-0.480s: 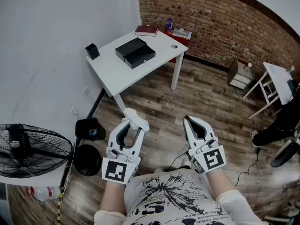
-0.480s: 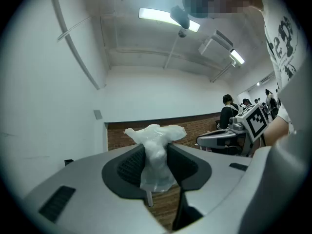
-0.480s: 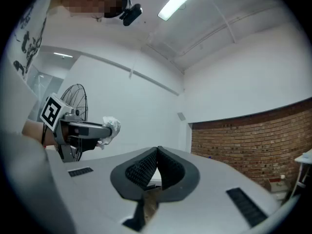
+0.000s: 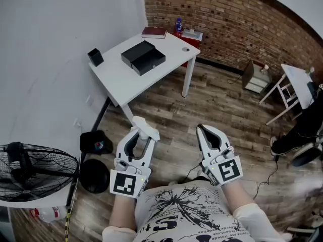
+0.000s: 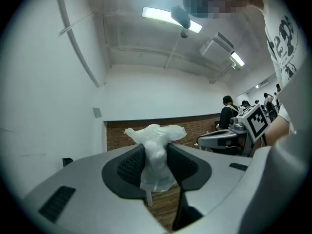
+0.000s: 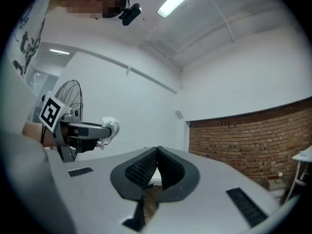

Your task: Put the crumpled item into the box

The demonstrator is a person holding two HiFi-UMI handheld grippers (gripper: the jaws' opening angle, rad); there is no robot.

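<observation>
Right, the left gripper (image 4: 142, 135) is clamped on the wad (image 4: 146, 126), a crumpled white scrap pinched between the dark pads, its ruffled top poking out past the tips (the left gripper view shows it squeezed thin in the middle). It's held level, out over the wood floor (image 4: 222, 110), just ahead of the person's printed shirt (image 4: 184, 210). The right gripper (image 4: 209, 133) sits alongside, apart from the left one, jaws together at the tips and nothing between them. The box (image 4: 143, 57), black and seemingly two flat pieces lying side by side, rests on the white table (image 4: 118, 79) up ahead, well apart from the wad. A fan (image 4: 30, 173) stands low on the left by the white wall, and a brick wall (image 4: 227, 19) runs behind the table.
</observation>
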